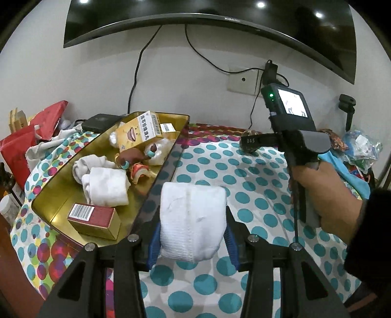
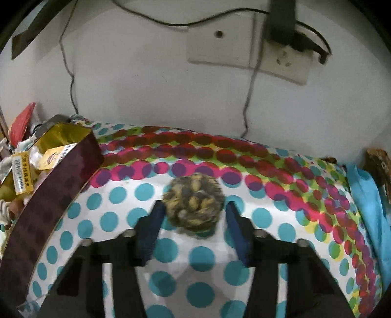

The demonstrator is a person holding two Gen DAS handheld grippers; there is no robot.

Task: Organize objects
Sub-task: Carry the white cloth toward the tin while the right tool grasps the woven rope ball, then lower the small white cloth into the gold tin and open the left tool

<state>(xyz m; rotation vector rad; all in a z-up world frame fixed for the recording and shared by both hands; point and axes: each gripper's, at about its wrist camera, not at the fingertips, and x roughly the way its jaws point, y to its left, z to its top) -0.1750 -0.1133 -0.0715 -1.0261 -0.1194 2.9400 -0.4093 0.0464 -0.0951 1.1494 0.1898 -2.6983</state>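
Two tongs are at work, each with its own load. The left tongs (image 1: 193,234) are clamped on a rolled white sock (image 1: 193,220), pads pressed into both sides so the soft roll bulges between them; the squeeze keeps it from unrolling while it is carried. It hangs above the dotted cloth (image 1: 244,186) on the counter, just beside the near wall of the gold box (image 1: 48,208), so I judge the sock is bound for that box.

In the right wrist view, the right tongs (image 2: 193,215) straddle a brown-yellow ball (image 2: 194,205) lying on the cloth. Their jaws stand to either side of it, near its flanks, but blur hides whether the pads press yet; I would call it a grasp in the making, with the ball not lifted. A hand (image 1: 325,195) holds that tool by its grip.

Inside the box lie another white roll (image 1: 107,188), a red carton (image 1: 94,221), a yellow carton (image 1: 140,130) and a small figurine (image 1: 135,156), loosely gathered, which suggests the box is the collecting place. Loose clutter sits at the counter's far edges. A dark screen (image 1: 207,14) hangs on the wall above.
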